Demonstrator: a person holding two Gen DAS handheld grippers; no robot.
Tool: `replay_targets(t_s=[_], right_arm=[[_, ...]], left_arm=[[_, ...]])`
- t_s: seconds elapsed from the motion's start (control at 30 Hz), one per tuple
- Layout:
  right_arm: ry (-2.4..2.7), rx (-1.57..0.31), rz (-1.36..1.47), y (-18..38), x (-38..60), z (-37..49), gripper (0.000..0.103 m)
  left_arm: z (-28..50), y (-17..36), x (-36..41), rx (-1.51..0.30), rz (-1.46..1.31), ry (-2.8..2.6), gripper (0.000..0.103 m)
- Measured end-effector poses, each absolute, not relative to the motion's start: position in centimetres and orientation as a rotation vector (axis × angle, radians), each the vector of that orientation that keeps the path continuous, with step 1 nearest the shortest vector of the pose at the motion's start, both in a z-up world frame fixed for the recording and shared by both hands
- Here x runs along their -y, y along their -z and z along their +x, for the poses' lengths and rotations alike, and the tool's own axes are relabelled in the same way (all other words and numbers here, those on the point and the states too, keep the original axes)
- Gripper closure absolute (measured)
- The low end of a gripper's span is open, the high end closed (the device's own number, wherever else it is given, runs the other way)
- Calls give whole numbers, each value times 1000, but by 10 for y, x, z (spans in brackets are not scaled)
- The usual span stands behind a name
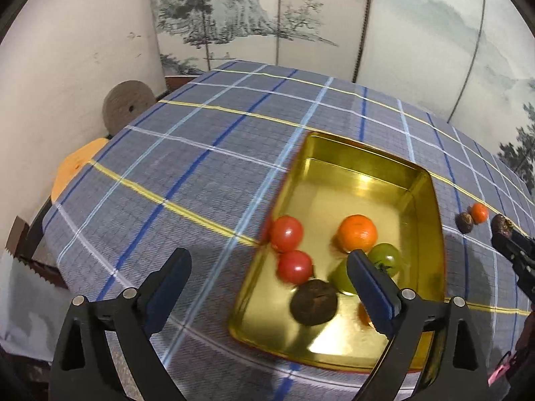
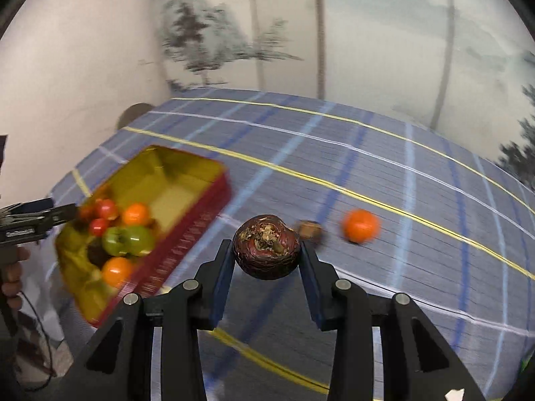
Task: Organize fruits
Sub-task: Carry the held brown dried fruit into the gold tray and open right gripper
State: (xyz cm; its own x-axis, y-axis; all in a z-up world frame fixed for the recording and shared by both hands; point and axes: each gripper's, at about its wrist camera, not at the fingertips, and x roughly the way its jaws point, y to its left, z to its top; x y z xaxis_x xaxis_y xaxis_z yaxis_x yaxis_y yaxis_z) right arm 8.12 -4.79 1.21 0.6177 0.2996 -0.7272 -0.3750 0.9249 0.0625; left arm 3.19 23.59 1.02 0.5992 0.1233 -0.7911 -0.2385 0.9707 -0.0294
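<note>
Right gripper [image 2: 267,250] fingers pinching wrinkled dark round fruit [image 2: 266,246]; left gripper [image 1: 267,269] fingers spread above glossy gold tin [image 1: 434,220], possibly metal.

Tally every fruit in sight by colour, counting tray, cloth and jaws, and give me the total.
Red fruits: 2, in the tray
Orange fruits: 3, two in the tray, one on the cloth
Green fruits: 2, in the tray
Dark brown fruits: 3, one in the tray, one on the cloth, one held by the right gripper
Total: 10
</note>
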Motion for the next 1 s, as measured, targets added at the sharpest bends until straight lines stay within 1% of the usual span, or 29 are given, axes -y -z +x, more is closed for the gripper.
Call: replay_targets(t_s=[0.37, 0.7, 1.0], right_arm=[[-583, -822, -168, -5, -45, 75, 67], [-638, -863, -238, 18, -82, 77, 67], [-647, -865, -274, 23, -95, 78, 67]], left_arm=[[14, -6, -263, -925, -152, -290, 8], [8, -2, -268, -935, -138, -313, 8], [4, 1, -277, -944, -166, -342, 8]])
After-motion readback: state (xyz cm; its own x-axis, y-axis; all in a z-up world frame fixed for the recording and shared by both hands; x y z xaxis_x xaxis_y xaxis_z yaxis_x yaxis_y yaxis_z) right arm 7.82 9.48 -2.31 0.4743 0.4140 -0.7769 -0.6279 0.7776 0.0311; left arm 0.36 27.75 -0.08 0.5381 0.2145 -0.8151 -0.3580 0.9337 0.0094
